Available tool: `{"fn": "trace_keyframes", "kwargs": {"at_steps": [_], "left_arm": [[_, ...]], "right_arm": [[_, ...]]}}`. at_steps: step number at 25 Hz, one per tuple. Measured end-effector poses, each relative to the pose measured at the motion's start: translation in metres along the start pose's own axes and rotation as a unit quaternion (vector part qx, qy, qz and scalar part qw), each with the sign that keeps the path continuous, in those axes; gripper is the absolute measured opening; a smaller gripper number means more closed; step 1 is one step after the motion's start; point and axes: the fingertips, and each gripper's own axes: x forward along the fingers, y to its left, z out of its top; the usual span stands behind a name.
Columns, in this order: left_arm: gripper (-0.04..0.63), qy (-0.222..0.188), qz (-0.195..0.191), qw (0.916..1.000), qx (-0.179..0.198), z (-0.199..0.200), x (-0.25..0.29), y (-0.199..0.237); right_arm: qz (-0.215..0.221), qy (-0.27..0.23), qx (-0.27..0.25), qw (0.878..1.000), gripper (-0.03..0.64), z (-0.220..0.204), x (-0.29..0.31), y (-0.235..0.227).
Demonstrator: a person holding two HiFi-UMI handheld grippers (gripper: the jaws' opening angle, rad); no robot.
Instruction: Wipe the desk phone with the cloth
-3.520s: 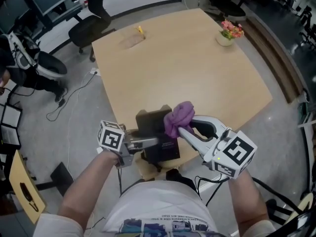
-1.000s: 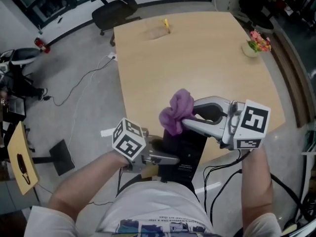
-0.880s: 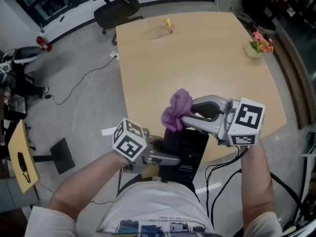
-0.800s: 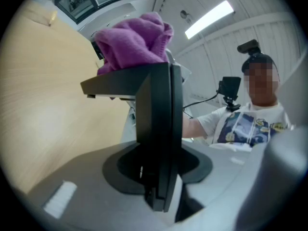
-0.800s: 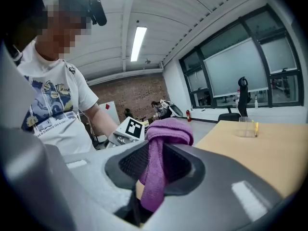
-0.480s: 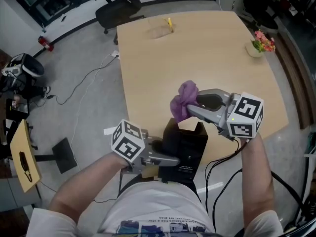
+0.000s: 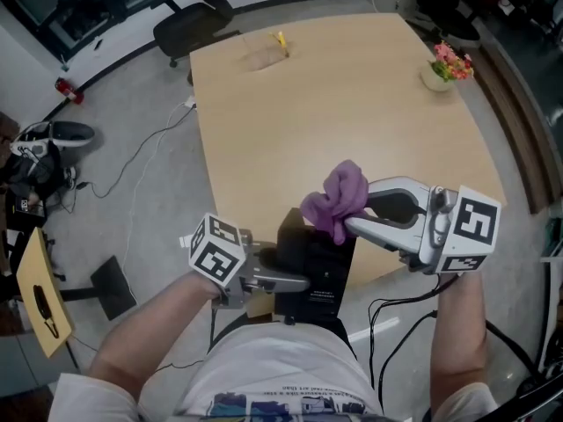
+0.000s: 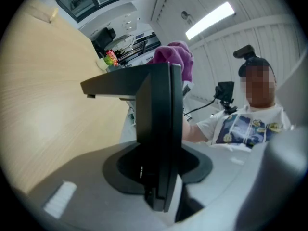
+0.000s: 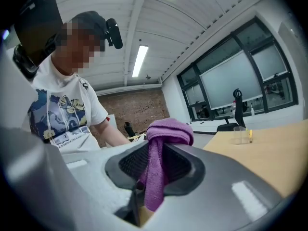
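The left gripper clamped on the desk phone; the right gripper clenched on the cloth.
The black desk phone was at the near edge of the bench, directly in front of the person. The left gripper view showed its thin edge pinched between the left jaws. The purple cloth, bunched between the right jaws, was at the phone's upper far corner; whether it touched could not be told. Well apart from the phone, a pot of flowers sat near the bench's right edge. A small clear cup sat near the far left corner. An office chair stood on the floor beyond.
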Motion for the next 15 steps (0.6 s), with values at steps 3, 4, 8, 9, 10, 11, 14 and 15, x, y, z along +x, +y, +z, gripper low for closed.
{"fn": "trace_keyframes", "kwargs": {"at_steps": [3,4,8,9,10,11,14,15], "left_arm": [[0.181,0.004,-0.007,1.0000,0.005,0.000,0.005,-0.003],[0.181,0.004,-0.009,0.9999,0.007,0.000,0.006,-0.005],[0.181,-0.001,-0.012,0.9999,0.010,0.002,0.008,-0.009],[0.181,-0.003,-0.014,0.9998,0.011,0.003,0.007,-0.009],[0.181,-0.006,-0.014,0.9998,0.012,0.003,0.006,-0.010],[0.181,-0.010,-0.014,0.9998,0.012,0.004,0.005,-0.010],[0.181,-0.032,-0.018,0.9993,0.007,0.011,-0.003,-0.011],[0.179,-0.044,-0.024,0.9987,0.006,0.014,-0.007,-0.012]], "right_arm": [[-0.021,0.017,0.018,0.999,0.091,-0.022,-0.006,-0.009],[-0.033,0.024,0.026,0.999,0.092,-0.031,-0.008,-0.014],[-0.078,0.036,0.060,0.994,0.092,-0.060,-0.019,-0.038],[-0.092,0.037,0.069,0.993,0.092,-0.066,-0.022,-0.045],[-0.107,0.035,0.078,0.991,0.092,-0.071,-0.025,-0.051],[-0.122,0.031,0.087,0.988,0.092,-0.075,-0.028,-0.057],[-0.160,0.003,0.115,0.980,0.092,-0.077,-0.038,-0.068],[-0.169,-0.009,0.124,0.978,0.092,-0.075,-0.040,-0.069]]}}
